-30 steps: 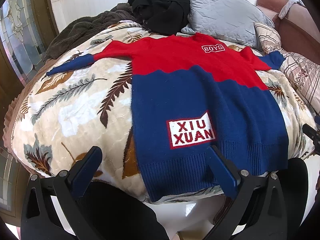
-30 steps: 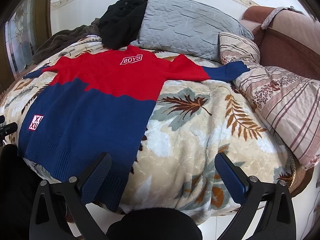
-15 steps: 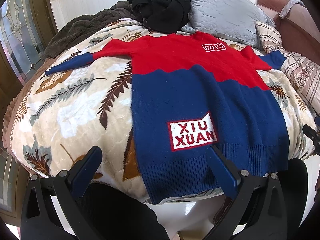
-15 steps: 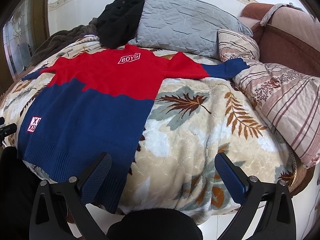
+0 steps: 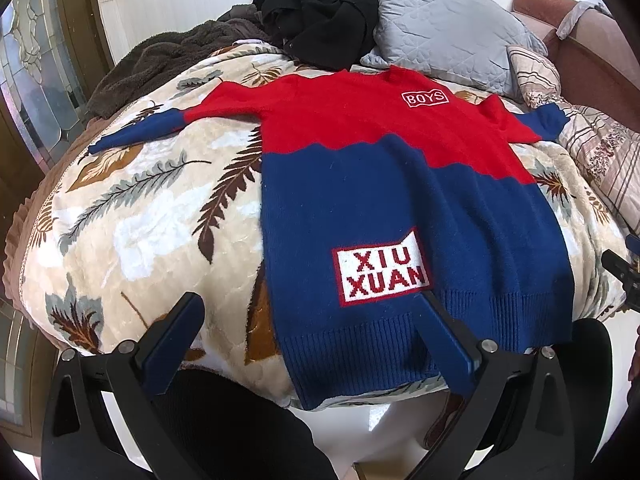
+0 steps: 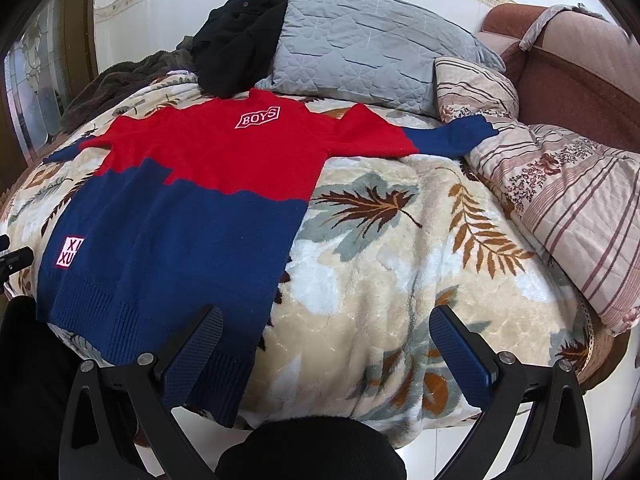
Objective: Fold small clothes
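Bed with leaf-print blanket (image 5: 140,216) is the work surface. Red-and-blue sweater (image 5: 400,184) lies flat on it, front up, both sleeves spread out sideways, hem hanging over the near edge; looks laid out ready for a first fold, none made yet. Grey pillow (image 6: 360,48) and black garment (image 6: 240,40) sit behind the collar, out of the way. Left gripper (image 5: 312,336) and right gripper (image 6: 324,344) hover near the hem, jaws spread wide, holding nothing.

Near hem of the sweater (image 6: 168,240) masked by a claw finger (image 6: 192,354); patch lettering (image 6: 69,252) foreshortened (only partly legible).
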Demonstrator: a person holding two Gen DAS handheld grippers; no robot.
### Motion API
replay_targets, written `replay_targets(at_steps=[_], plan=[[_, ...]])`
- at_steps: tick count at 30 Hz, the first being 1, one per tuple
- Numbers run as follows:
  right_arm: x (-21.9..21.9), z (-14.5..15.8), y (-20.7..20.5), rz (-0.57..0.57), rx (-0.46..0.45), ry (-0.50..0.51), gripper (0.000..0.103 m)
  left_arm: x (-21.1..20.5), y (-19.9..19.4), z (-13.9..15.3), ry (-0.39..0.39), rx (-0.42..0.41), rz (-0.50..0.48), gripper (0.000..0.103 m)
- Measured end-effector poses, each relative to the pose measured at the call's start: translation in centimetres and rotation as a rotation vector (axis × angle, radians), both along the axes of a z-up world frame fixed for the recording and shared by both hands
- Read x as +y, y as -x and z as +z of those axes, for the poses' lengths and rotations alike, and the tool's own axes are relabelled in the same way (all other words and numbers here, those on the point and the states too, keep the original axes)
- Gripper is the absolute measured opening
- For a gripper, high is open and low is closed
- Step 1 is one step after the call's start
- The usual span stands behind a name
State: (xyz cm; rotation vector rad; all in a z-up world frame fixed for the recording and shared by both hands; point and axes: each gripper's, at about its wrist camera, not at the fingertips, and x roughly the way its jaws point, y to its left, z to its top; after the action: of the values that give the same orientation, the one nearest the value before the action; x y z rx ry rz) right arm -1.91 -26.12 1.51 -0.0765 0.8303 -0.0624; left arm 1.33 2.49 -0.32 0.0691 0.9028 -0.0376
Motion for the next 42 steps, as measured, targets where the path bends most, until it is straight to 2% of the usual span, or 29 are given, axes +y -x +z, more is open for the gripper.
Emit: replay_targets(at_steps=[15, 19, 23, 27, 30, 31, 32, 33, 34, 35, 36, 37, 38, 40, 42], plan=[[0.3, 0.2, -0.1, 0.009, 0.001, -0.002, 0.103, 1.1, -0.5, 0.4, 0.024, 0.011, 0.015, 0.103], [0.2, -0.5, -0.5, 0.023, 0.038, -0.027, 0.103, 2.5, -1.0, 0.9, 0.03, 0.015, 0.04, 0.103], [-0.1, -2.1, -1.0, 0.038, 0.1, -0.087, 0.102, 4.5, -2.0, 0.1, 0.063, 0.089, 0.072, 0.103], [-0.2, -4.0, -1.8, 0.077, 0.175, -0.228, 0.1, 4.6, -2.5, -2.2, 0.109, 0.199, 0.052, 0.103], [0.5, -5.7, -2.3, 0.116, 0.238, -0.297, 0.086, 3.6, -2.7, -4.5, 0.185, 0.308, 0.009, 0.103], [1.1, -6.3, -2.3, 0.136, 0.262, -0.309, 0.07, 3.3, -2.8, -5.1, 0.216, 0.339, 0.0, 0.102], [1.6, -6.5, -2.2, 0.141, 0.265, -0.277, 0.061, 3.0, -2.9, -5.8, 0.266, 0.37, -0.012, 0.098], [2.1, -6.2, -2.0, 0.151, 0.245, -0.241, 0.051, 2.9, -3.0, -6.1, 0.291, 0.386, -0.012, 0.086], [2.3, -5.8, -1.9, 0.176, 0.232, -0.242, 0.014, 2.7, -3.0, -6.2, 0.273, 0.38, 0.005, 0.079], [2.2, -5.4, -1.7, 0.201, 0.221, -0.271, 0.006, 2.6, -3.0, -5.8, 0.246, 0.364, 0.013, 0.063], [1.8, -4.8, -1.4, 0.201, 0.201, -0.288, 0.006, 2.7, -3.0, -5.5, 0.229, 0.349, 0.018, 0.049], [1.6, -4.3, -1.2, 0.205, 0.184, -0.295, 0.006, 3.0, -3.0, -5.0, 0.226, 0.337, 0.02, 0.015], [1.1, -3.6, -0.8, 0.207, 0.161, -0.297, 0.006, 3.7, -3.2, -4.4, 0.275, 0.343, 0.014, 0.005], [0.0, -2.8, -0.4, 0.199, 0.122, -0.305, 0.006, 5.3, -3.5, -3.6, 0.345, 0.349, 0.045, 0.004], [-1.3, -2.3, -0.1, 0.178, 0.095, -0.317, 0.006, 6.0, -3.5, -3.0, 0.356, 0.349, 0.061, 0.004]])
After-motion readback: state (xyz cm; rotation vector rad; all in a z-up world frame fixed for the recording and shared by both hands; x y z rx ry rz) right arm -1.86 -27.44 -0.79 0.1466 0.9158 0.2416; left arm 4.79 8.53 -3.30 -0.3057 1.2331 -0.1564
